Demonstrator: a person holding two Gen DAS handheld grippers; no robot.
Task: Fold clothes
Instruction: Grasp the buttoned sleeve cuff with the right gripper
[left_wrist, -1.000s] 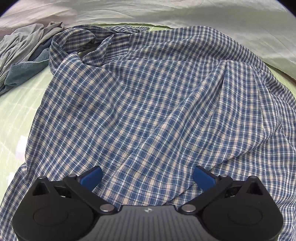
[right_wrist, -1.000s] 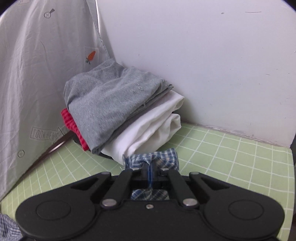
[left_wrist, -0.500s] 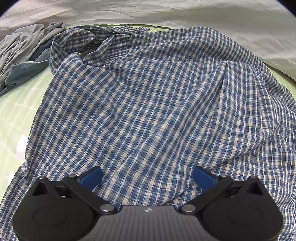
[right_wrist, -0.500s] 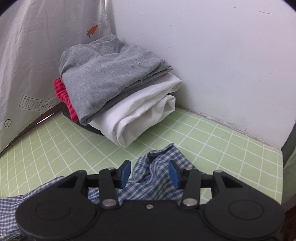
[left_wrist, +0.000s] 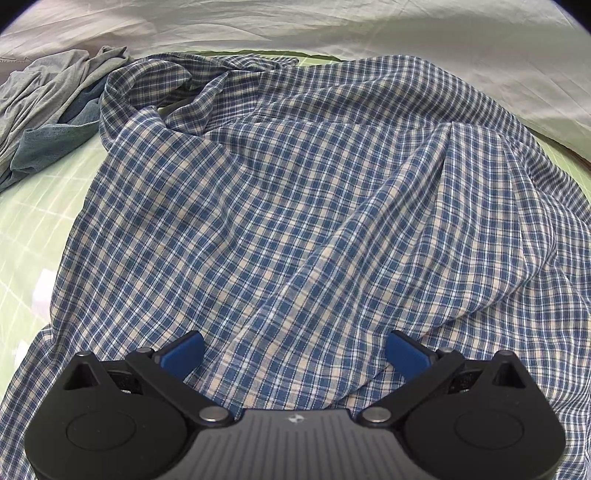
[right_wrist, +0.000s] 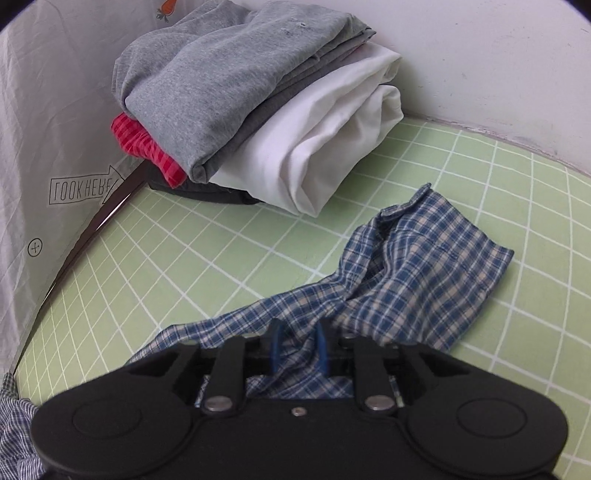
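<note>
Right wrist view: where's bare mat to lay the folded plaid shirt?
Bare green mat lies between the plaid shirt sleeve and the folded stack, and right of the sleeve toward the wall. The back-left corner is crowded.

Plaid shirt (left_wrist: 295, 206) thin woven cloth; mat (right_wrist: 207, 258) smooth, matt.

The only readable words are on the pale grey fabric sheet (right_wrist: 48, 122) hanging at the left of the right wrist view: an outlined arrow-shaped box (right_wrist: 86, 186) holds the capitals "LOOK HERE", which appear mirror-reversed — as if read from the cloth's back. Below it on the same sheet is a small circle with a plus sign (right_wrist: 35, 246). Near the top edge is a little orange carrot picture (right_wrist: 168, 6), without letters. In the left wrist view a tiny white emblem (left_wrist: 294, 419) sits on the ribbed grey gripper body — too small to make out.
</note>
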